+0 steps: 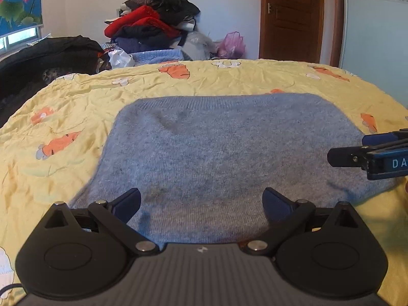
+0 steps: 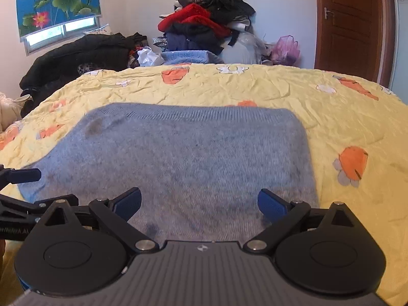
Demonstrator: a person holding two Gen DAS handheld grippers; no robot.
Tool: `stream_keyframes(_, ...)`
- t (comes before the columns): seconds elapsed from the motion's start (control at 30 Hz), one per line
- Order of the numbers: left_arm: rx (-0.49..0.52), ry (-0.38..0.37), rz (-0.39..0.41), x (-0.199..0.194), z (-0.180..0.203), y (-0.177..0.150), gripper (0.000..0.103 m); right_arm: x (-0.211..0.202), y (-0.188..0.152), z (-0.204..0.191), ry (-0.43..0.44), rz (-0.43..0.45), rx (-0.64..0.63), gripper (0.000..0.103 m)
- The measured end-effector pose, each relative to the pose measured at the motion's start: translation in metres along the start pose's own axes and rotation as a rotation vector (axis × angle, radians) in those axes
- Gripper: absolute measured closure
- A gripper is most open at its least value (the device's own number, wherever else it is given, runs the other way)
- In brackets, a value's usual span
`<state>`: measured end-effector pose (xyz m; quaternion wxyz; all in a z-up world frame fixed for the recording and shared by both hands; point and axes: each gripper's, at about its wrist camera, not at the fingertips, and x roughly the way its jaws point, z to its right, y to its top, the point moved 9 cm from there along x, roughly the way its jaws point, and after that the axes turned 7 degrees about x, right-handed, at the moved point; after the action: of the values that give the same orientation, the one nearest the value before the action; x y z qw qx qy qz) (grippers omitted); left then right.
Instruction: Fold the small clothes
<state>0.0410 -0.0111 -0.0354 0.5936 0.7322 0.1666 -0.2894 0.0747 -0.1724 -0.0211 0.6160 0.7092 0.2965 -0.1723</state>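
Note:
A grey-blue knitted garment (image 1: 216, 148) (image 2: 178, 158) lies flat on the yellow bedcover (image 1: 76, 97) (image 2: 344, 112), its ribbed band at the far edge. My left gripper (image 1: 202, 201) hovers over the garment's near edge, open, with nothing between its fingers. My right gripper (image 2: 200, 201) stands the same way over the near edge, jaws wide and empty. In the left wrist view the right gripper (image 1: 357, 148) shows at the right edge, over the garment's right side. The right wrist view shows the left gripper (image 2: 38, 188) at the left edge, by the garment's left corner.
A tall pile of red, black and blue clothes (image 2: 204, 23) stands behind the bed. A black jacket (image 2: 76, 51) lies at the back left under a window with a lotus blind (image 2: 56, 0). A pink bag (image 2: 285, 48) and a brown door (image 2: 352, 25) are at the back right.

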Motion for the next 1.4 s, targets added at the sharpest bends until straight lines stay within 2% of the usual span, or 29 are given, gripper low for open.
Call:
stream_keyframes(0.1,-0.017,-0.013,-0.063,0.013,0.003,-0.014,0.001,0.016,-0.017,0.006,-0.030,-0.081,0.016,0.003)
stream_keyframes(0.2,-0.038,-0.013,-0.048,0.001,0.003,-0.017,0.001,0.008,-0.035,-0.001,-0.053,-0.050,-0.055,0.003)
stream_keyframes(0.27,-0.058,-0.040,-0.040,-0.010,0.004,-0.020,0.001,-0.006,-0.040,-0.003,-0.008,-0.035,-0.026,0.003)
stream_keyframes(0.33,-0.026,-0.036,-0.065,-0.007,0.006,-0.029,0.001,-0.012,-0.047,-0.001,-0.005,-0.045,-0.016,0.002)
stream_keyframes(0.37,0.007,-0.007,-0.061,-0.003,0.007,-0.034,0.000,-0.011,-0.049,0.000,-0.013,-0.037,-0.039,0.000)
stream_keyframes(0.4,0.010,-0.008,-0.056,-0.003,0.007,-0.033,0.000,-0.009,-0.051,0.000,-0.022,-0.031,-0.066,0.000)
stream_keyframes(0.53,-0.051,-0.007,-0.055,-0.010,0.003,-0.030,0.000,-0.004,-0.049,-0.004,-0.046,-0.038,-0.089,0.000)
stream_keyframes(0.67,-0.172,0.017,-0.026,-0.032,-0.017,-0.035,0.000,-0.006,-0.051,-0.003,-0.046,-0.026,-0.083,0.000)
stream_keyframes(0.8,-0.350,0.028,-0.054,-0.039,-0.049,-0.049,0.000,-0.005,-0.051,-0.005,-0.053,-0.023,-0.086,0.000)
stream_keyframes(0.87,-0.482,-0.023,-0.043,-0.039,-0.063,-0.053,0.000,-0.005,-0.051,-0.005,-0.053,-0.022,-0.085,0.000)
stream_keyframes(1.0,-0.780,-0.113,0.035,-0.039,-0.087,-0.055,0.000,-0.006,-0.051,-0.005,-0.052,-0.022,-0.085,0.000)
stream_keyframes(1.13,-1.024,-0.250,0.095,-0.029,-0.096,-0.054,0.000,-0.006,-0.051,-0.005,-0.050,-0.021,-0.083,0.000)
stream_keyframes(1.27,-1.070,-0.240,0.149,-0.023,-0.101,-0.046,0.000,-0.007,-0.051,-0.004,-0.046,-0.020,-0.079,0.000)
stream_keyframes(1.4,-1.035,-0.194,0.162,-0.015,-0.101,-0.039,0.000,-0.007,-0.052,-0.004,-0.045,-0.019,-0.078,0.000)
